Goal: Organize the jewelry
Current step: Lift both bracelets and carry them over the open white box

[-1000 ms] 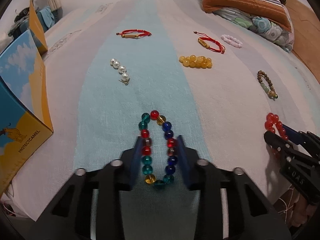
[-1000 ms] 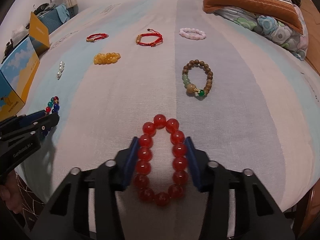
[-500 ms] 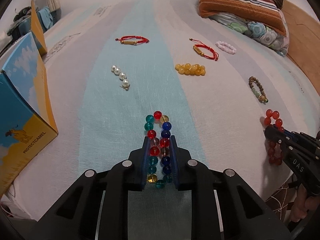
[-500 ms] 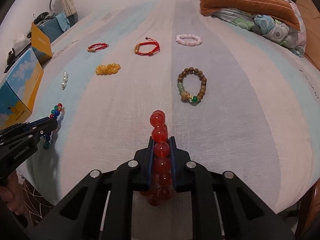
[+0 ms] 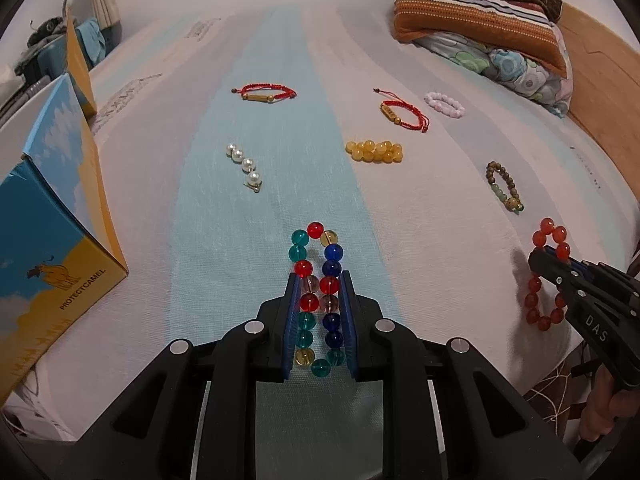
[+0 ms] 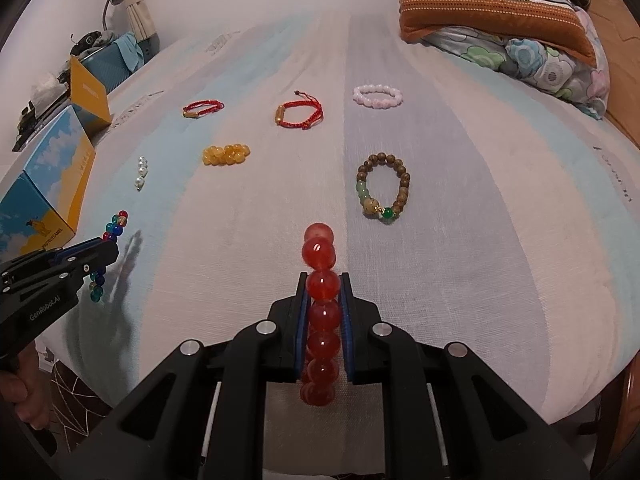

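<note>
My left gripper (image 5: 319, 280) is shut on a multicoloured glass bead bracelet (image 5: 316, 264), squeezed flat between the blue pads on the striped bed sheet. My right gripper (image 6: 323, 280) is shut on a red bead bracelet (image 6: 319, 256), held edge-on. The right gripper (image 5: 538, 258) with the red bracelet (image 5: 538, 304) also shows at the right of the left wrist view. The left gripper (image 6: 110, 250) shows at the left of the right wrist view.
On the sheet lie a pearl piece (image 5: 244, 164), yellow beads (image 5: 374, 151), two red cord bracelets (image 5: 264, 93) (image 5: 402, 114), a pink bracelet (image 5: 444, 104) and a brown bead bracelet (image 6: 384, 188). A blue-yellow box (image 5: 44, 216) stands left. Pillows (image 5: 480, 12) lie far right.
Both grippers closed from open onto their bracelets: the multicoloured one was squeezed narrow, the red one turned edge-on. Both views have risen a little.
</note>
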Motion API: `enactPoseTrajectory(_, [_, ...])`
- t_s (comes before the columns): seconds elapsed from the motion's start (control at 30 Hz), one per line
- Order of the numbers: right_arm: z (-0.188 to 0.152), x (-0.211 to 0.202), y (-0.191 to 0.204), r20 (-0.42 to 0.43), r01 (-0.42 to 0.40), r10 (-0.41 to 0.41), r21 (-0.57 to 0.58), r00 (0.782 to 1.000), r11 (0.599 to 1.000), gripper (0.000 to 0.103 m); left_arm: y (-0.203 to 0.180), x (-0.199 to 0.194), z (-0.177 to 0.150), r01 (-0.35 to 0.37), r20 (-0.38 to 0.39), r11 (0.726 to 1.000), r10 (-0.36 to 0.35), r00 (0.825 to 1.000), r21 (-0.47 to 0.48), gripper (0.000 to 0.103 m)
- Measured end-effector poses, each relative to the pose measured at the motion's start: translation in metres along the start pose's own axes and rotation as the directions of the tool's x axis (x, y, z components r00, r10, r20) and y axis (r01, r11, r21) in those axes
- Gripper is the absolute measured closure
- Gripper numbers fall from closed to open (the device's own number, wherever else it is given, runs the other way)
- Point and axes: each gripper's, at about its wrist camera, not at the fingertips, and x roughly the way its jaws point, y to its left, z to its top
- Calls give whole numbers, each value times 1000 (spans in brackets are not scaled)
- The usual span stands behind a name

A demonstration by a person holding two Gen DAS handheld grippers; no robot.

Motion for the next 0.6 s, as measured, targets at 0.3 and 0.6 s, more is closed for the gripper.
enactPoseTrajectory(0.3, [8,-12,4,28,1,-1,-2,1000,1000,90,2,-9,4,-14,12,1000,14,1000,2,84])
enactPoseTrajectory(0.6, [27,-24,7,59,6,-6,3,998,1000,90,6,-22,14,-20,26,1000,20,999,-3,84])
